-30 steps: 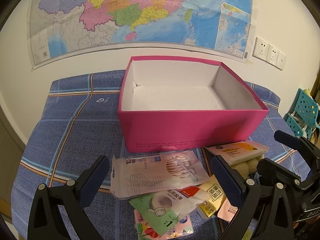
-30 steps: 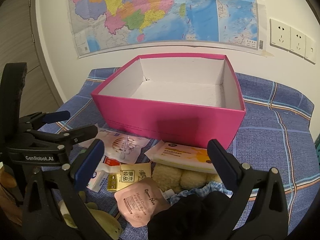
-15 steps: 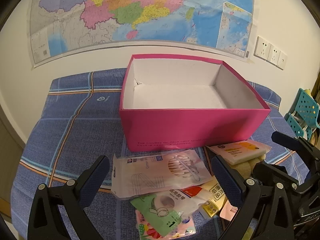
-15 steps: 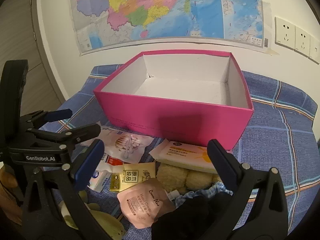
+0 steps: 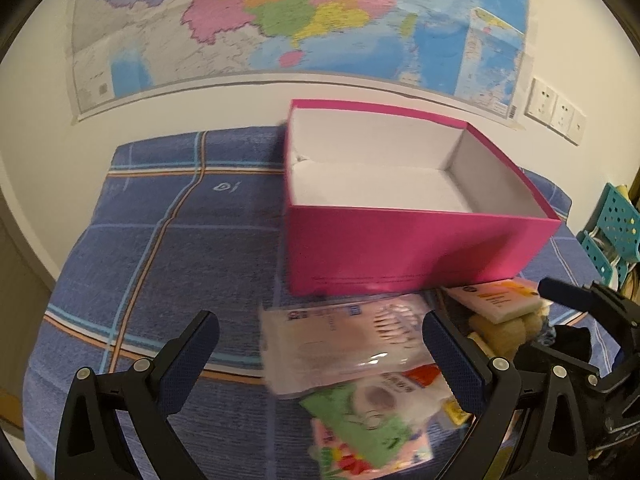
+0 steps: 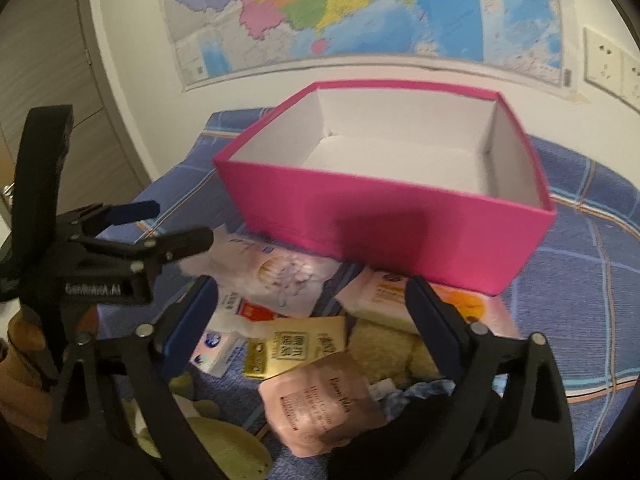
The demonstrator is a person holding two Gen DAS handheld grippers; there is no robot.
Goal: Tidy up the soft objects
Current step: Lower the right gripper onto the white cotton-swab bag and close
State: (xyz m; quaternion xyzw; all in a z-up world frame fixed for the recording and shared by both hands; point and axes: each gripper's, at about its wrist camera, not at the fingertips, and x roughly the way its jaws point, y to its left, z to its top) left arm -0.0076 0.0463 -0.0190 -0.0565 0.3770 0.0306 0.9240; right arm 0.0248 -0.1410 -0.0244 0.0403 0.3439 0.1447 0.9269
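An empty pink box with white inside stands on the blue checked cloth; it also shows in the right wrist view. In front of it lies a pile of soft packets: a cotton swab bag, a green mask packet, a yellow wipes pack, a gold sachet, a pink pouch and a cream plush. My left gripper is open and empty above the swab bag. My right gripper is open and empty above the gold sachet and plush.
A map hangs on the wall behind the table. Wall sockets are at the right. A teal rack stands beyond the table's right edge. A door is at the left. A yellow-green plush lies nearest the right gripper.
Both grippers have moved: the left view has swung left so the box sits further right, and the right gripper has come closer to the pile. Both stay open and empty.
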